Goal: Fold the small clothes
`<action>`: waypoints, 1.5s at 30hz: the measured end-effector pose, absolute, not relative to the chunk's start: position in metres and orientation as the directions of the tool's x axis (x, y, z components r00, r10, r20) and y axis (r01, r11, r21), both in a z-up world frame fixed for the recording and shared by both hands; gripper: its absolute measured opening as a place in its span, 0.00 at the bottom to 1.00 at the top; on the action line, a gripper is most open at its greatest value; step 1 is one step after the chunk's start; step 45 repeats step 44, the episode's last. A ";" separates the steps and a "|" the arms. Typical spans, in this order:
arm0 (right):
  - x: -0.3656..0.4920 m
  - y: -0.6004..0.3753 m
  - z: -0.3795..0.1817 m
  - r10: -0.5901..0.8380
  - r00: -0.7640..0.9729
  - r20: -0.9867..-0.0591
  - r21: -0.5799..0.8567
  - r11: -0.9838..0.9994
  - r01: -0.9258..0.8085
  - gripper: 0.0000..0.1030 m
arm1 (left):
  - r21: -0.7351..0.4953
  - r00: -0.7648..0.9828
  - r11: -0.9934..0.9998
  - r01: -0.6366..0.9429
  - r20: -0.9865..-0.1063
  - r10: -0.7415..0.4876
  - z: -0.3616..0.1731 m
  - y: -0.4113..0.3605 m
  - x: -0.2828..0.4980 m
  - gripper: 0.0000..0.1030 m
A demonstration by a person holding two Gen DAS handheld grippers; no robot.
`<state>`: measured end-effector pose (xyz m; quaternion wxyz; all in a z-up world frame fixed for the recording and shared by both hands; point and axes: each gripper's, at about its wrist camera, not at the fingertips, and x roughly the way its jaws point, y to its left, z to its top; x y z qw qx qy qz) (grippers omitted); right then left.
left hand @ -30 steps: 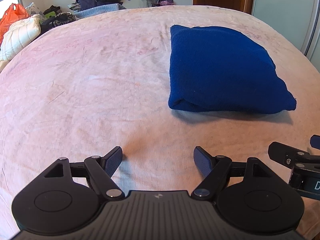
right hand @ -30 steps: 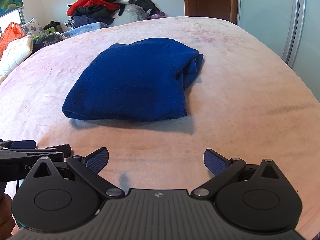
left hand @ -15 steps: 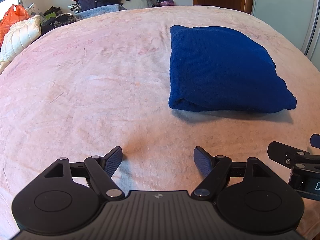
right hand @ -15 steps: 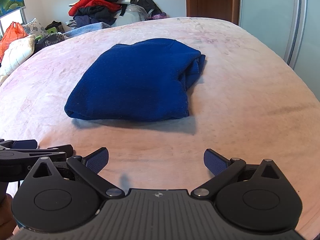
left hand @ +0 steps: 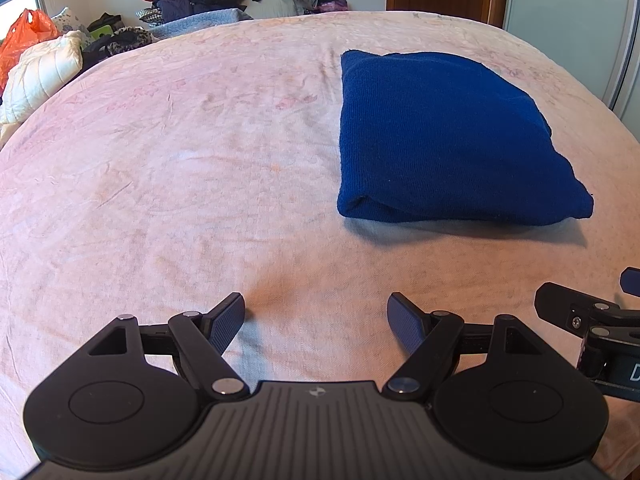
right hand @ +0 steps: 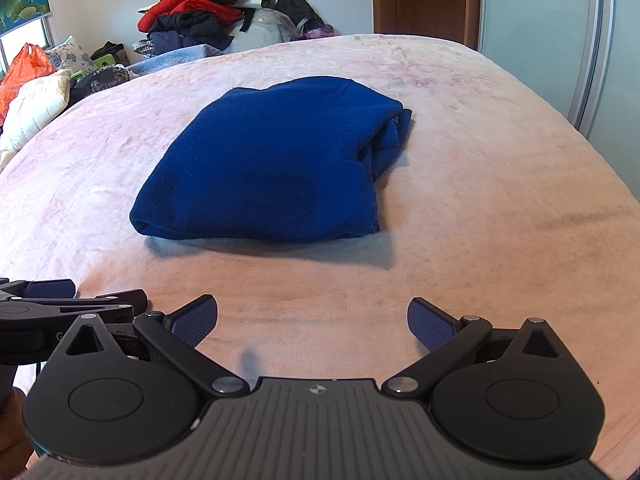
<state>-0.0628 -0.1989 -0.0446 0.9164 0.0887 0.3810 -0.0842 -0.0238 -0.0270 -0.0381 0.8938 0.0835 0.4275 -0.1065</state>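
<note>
Folded blue sweater [left hand: 448, 140] lies on the pink bedsheet [left hand: 180, 160], far of both grippers; left gripper [left hand: 316, 316] and right gripper [right hand: 312, 320] hover near, fingers spread, grasping nothing

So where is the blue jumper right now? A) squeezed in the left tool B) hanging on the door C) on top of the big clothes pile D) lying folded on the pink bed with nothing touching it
D: the blue jumper lies folded on the pink bed, while the left tool and the right tool are both open and short of it.
</note>
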 end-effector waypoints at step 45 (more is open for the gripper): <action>-0.065 -0.205 -0.043 -0.077 0.715 -0.695 0.110 0.971 0.212 0.99 | 0.086 0.678 0.965 0.246 -0.727 -0.108 -0.030 -0.021 -0.026 0.76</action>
